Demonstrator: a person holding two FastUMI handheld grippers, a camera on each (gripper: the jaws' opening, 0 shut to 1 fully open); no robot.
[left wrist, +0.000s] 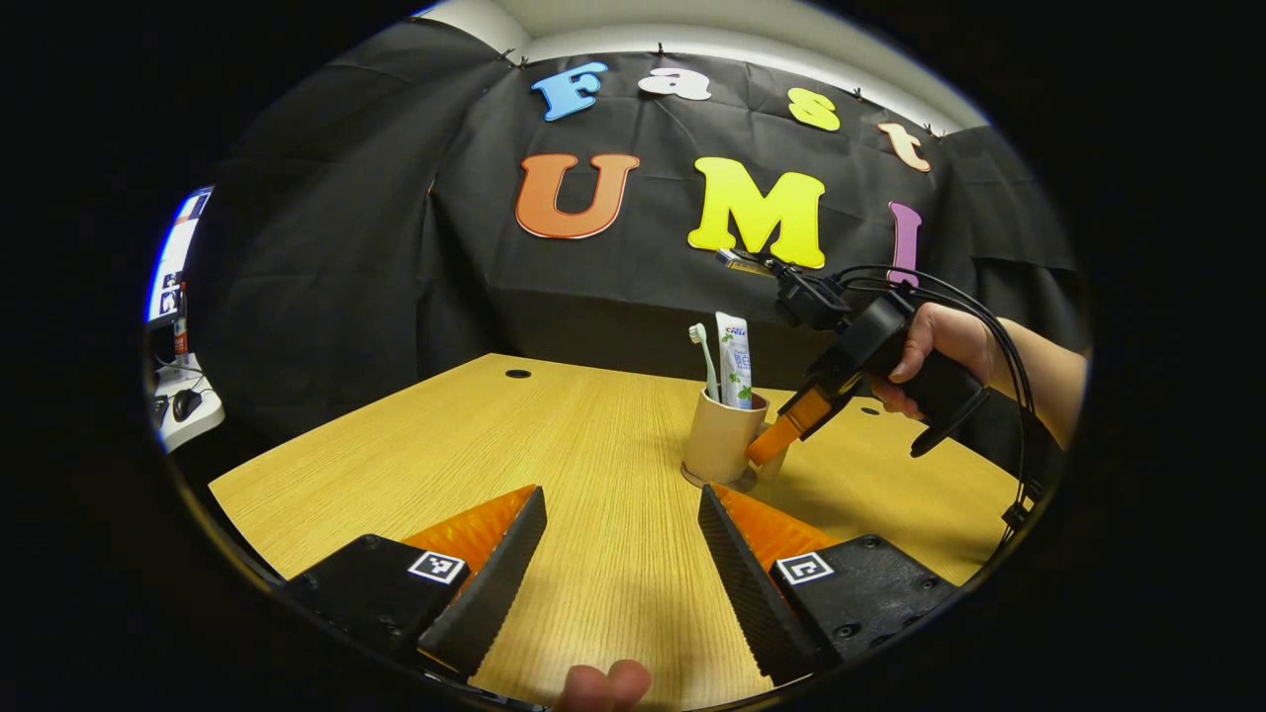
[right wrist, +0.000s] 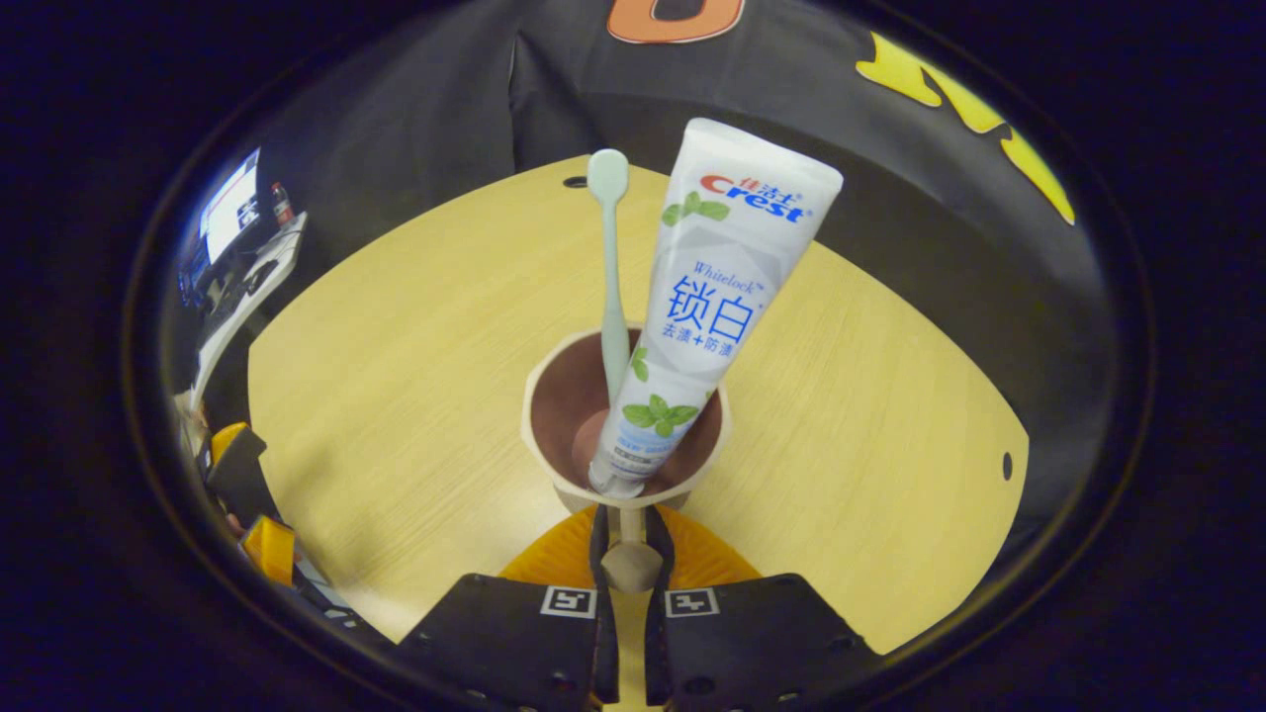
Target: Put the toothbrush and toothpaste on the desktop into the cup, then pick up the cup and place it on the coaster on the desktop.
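Wooden desktop (left wrist: 593,435) bears a beige cup (right wrist: 625,435), handle pinched by the right hand-held gripper (right wrist: 629,539), left hand-held gripper (left wrist: 623,539) gaping empty.

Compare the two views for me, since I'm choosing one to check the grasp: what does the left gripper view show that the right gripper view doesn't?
Left gripper view: the hand holding the right tool beside the cup, and the coaster under it.

Right gripper view: that tool's fingers clamped on the cup's handle, plus the cup's inside.

Both: toothbrush and toothpaste standing in the cup, on the wooden desktop.
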